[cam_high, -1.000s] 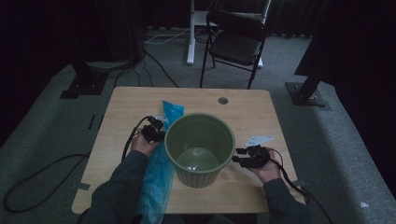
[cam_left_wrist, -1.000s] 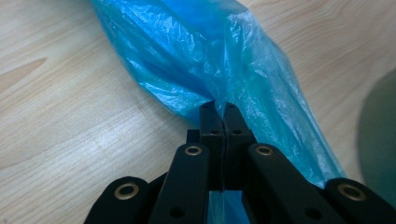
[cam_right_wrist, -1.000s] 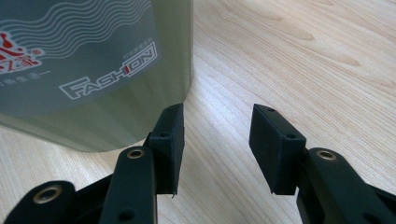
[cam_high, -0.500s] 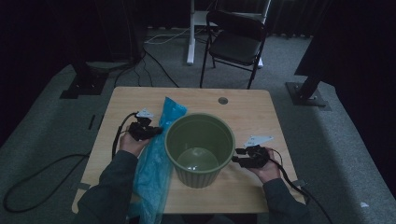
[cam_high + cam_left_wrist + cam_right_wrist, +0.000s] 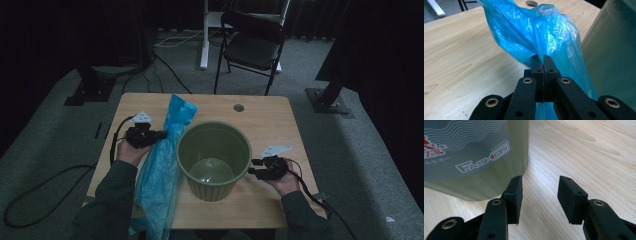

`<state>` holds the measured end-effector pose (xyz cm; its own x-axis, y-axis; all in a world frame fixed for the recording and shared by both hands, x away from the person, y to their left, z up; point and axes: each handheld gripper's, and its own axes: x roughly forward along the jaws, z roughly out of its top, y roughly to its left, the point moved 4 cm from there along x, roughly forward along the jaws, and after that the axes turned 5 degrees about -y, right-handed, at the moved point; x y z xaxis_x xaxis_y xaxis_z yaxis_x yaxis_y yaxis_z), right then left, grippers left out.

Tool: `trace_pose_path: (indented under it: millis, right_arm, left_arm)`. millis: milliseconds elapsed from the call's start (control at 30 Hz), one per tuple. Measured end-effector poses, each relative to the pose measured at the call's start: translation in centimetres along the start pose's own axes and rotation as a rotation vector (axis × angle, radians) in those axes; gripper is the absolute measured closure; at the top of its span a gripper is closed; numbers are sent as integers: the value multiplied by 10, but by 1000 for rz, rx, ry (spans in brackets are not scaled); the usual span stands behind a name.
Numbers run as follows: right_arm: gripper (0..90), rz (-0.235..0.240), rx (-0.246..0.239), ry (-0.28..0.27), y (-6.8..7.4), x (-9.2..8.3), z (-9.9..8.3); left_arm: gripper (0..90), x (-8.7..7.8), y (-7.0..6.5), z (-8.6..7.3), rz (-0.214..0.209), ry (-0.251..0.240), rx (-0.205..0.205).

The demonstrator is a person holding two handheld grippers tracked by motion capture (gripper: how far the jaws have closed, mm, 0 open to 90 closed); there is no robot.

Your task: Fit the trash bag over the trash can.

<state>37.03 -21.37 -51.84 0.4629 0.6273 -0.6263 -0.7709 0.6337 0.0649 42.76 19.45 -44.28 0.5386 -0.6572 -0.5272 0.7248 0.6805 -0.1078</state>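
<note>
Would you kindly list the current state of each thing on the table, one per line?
Left hand-held gripper: shut on the blue plastic bag.
Blue plastic bag: pinched, lifted, hanging over the table's near edge.
Green bin: upright, empty, unlined.
Right hand-held gripper: open, beside the bin's base, holding nothing.

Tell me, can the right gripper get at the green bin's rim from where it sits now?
Probably yes. The right gripper is open and holds nothing, resting low beside the green bin with bare table around it. It would have to rise to the rim; the blue bag, held by the left gripper, hangs on the far side.
</note>
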Motion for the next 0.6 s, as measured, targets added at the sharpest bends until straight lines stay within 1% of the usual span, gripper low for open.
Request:
trace_pose_path:
  millis: [33, 200, 300, 333, 467, 533, 567, 600]
  right_arm:
    - [545, 0, 1, 0, 0, 0, 0]
    - [545, 1, -1, 2, 0, 0, 0]
    - [545, 1, -1, 2, 0, 0, 0]
    - [544, 1, -1, 2, 0, 0, 0]
    - [544, 1, -2, 3, 0, 0, 0]
    - [544, 1, -2, 2, 0, 0, 0]
    - [544, 1, -3, 2, 0, 0, 0]
    - [544, 1, -3, 3, 0, 0, 0]
  left_arm:
    - [893, -1, 0, 1, -5, -4, 0]
    - [893, -13, -3, 10, -47, -24, 27]
    - [893, -18, -4, 15, -54, -29, 44]
    - [893, -21, -4, 17, -50, -30, 55]
    - [893, -29, -3, 22, -54, -41, 69]
    - [893, -30, -3, 23, -57, -43, 72]
    - [893, -34, -4, 25, -62, -42, 84]
    - [893, -36, -5, 26, -66, -47, 86]
